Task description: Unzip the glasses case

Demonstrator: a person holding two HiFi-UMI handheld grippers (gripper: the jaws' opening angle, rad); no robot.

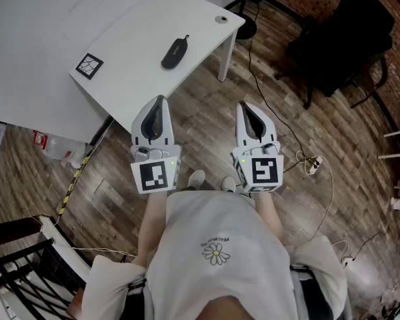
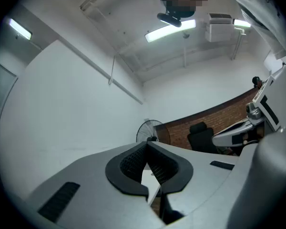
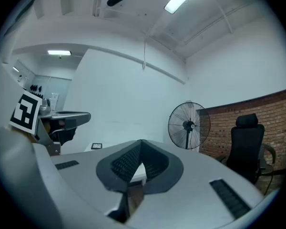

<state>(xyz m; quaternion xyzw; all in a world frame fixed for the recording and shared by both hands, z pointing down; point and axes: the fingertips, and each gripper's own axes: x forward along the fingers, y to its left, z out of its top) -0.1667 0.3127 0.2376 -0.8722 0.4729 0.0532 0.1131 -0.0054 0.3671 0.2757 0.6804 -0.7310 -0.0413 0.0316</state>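
Near the right edge of the table (image 1: 137,42) lies the glasses case (image 1: 175,52), well apart from the left gripper (image 1: 161,100) and right gripper (image 1: 244,105), jaws pressed together, empty; arriving closed might shove it off.

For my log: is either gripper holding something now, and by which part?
Nothing is held. The left gripper and the right gripper are both shut and empty; the glasses case lies apart on the table.

White table (image 1: 140,39), wood floor (image 1: 207,127), brick wall (image 3: 271,112), standing fan (image 3: 188,125).
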